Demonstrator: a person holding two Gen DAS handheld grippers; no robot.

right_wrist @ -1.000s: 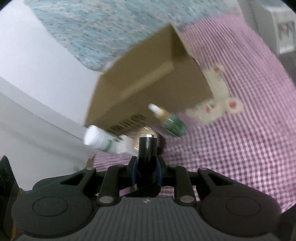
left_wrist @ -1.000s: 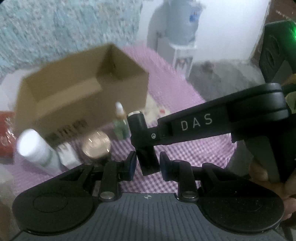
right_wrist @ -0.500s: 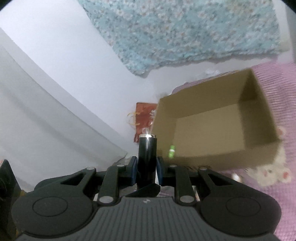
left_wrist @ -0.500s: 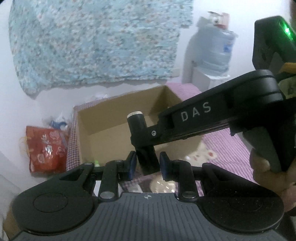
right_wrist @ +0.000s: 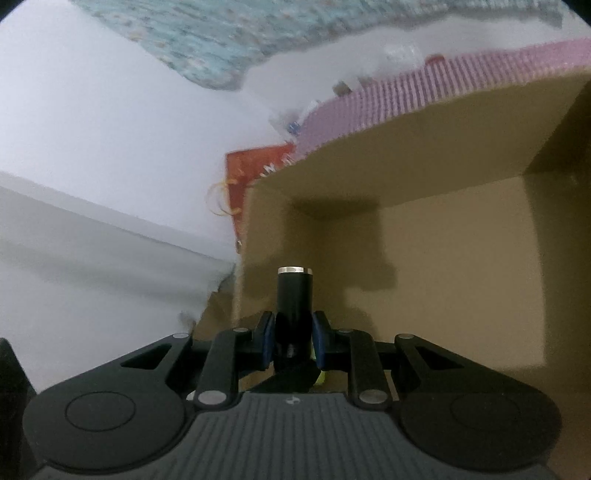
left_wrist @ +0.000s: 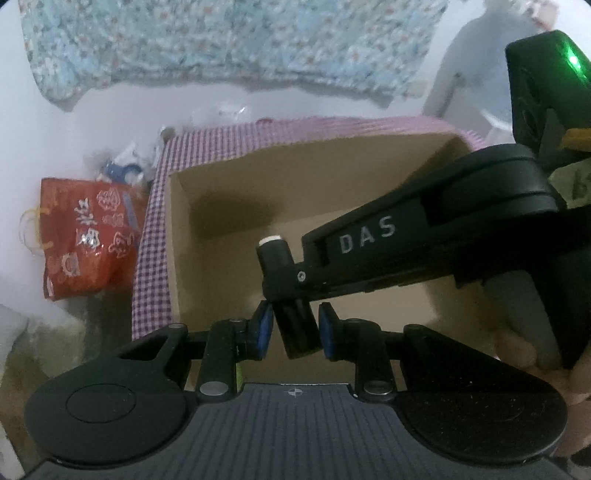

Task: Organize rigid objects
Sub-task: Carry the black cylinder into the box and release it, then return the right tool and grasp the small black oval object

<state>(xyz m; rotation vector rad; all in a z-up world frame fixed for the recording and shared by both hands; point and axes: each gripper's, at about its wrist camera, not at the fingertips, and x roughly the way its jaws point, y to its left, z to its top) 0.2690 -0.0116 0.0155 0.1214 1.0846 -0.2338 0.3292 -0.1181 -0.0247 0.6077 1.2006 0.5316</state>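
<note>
A floral cloth (left_wrist: 229, 40) hangs on the white wall (left_wrist: 155, 107) across the top of the left wrist frame, pale blue, blurred. At the left edge stands a red bag (left_wrist: 85, 236) with white print and a yellow handle, on the floor (left_wrist: 48, 347) beside the checked cover (left_wrist: 151, 236). Above the bag lies blurred white and blue clutter (left_wrist: 125, 166). A water bottle (left_wrist: 476, 70) stands at the upper right, pale and out of focus. In the right wrist frame, the cloth (right_wrist: 229, 33) fills the top and the bag (right_wrist: 255, 173) sits mid-frame.

White wall (left_wrist: 155, 96), floral blue cloth (left_wrist: 221, 37) hung up top, pink checked tablecloth (left_wrist: 155, 229), red bag (left_wrist: 85, 229) on floor, water dispenser (left_wrist: 472, 74) at rt, dim indoor light.
</note>
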